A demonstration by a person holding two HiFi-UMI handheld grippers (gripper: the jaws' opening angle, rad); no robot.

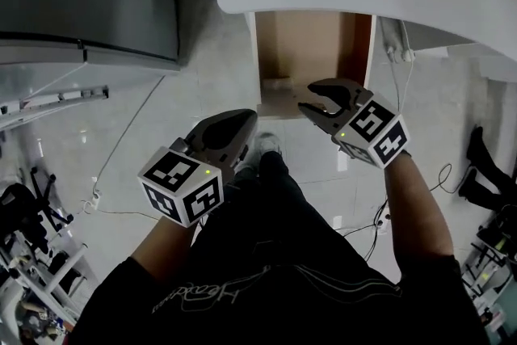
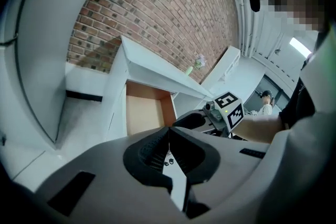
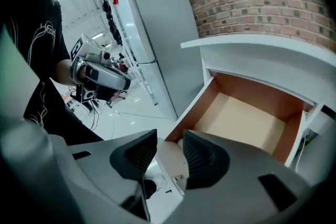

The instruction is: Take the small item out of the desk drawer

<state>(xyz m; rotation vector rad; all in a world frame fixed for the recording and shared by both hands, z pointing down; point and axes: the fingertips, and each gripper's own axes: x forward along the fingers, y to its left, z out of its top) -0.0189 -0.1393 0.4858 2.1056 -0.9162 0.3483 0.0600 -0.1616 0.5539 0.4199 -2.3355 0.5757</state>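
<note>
Drawer floor [image 3: 241,120]: small item [image 3: 180,141] just ahead of right gripper [image 3: 169,137] jaws

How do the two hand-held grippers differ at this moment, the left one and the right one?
The left hand-held gripper has its jaws together; the right hand-held gripper has its jaws apart. The right one is at the front edge of the open drawer, which shows between its jaws; the left one is well short of it. Both are grey and hold nothing.
</note>
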